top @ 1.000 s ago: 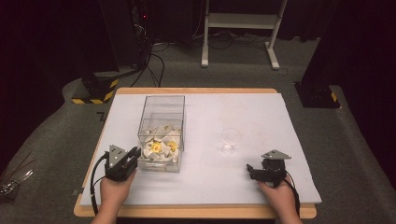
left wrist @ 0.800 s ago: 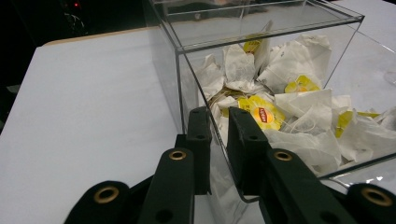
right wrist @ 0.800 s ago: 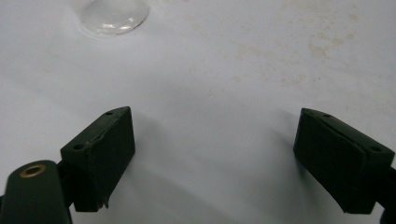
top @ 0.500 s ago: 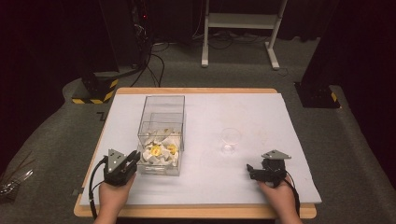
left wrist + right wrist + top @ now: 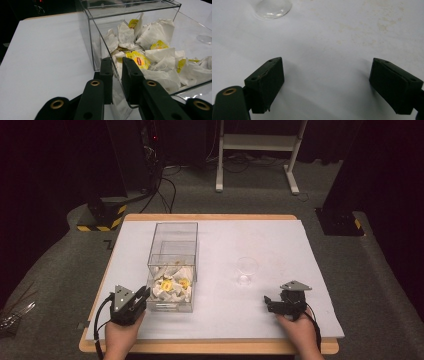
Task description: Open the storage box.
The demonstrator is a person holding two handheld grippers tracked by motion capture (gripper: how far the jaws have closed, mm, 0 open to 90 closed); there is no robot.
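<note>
On white table, clear box (image 5: 172, 265) lengthwise front-to-back, left gripper (image 5: 117, 75) pinching its near wall.

Left gripper (image 5: 117, 82): black jaws, brass eyelets; right gripper (image 5: 325, 87): black jaws, grey plate, black cable.

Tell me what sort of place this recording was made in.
Probably a lab or recording studio, not a home: a wooden table with a white sheet stands on grey carpet amid dark surroundings, cables trail over the floor, and yellow-and-black hazard-striped bases flank a white metal stand.
</note>
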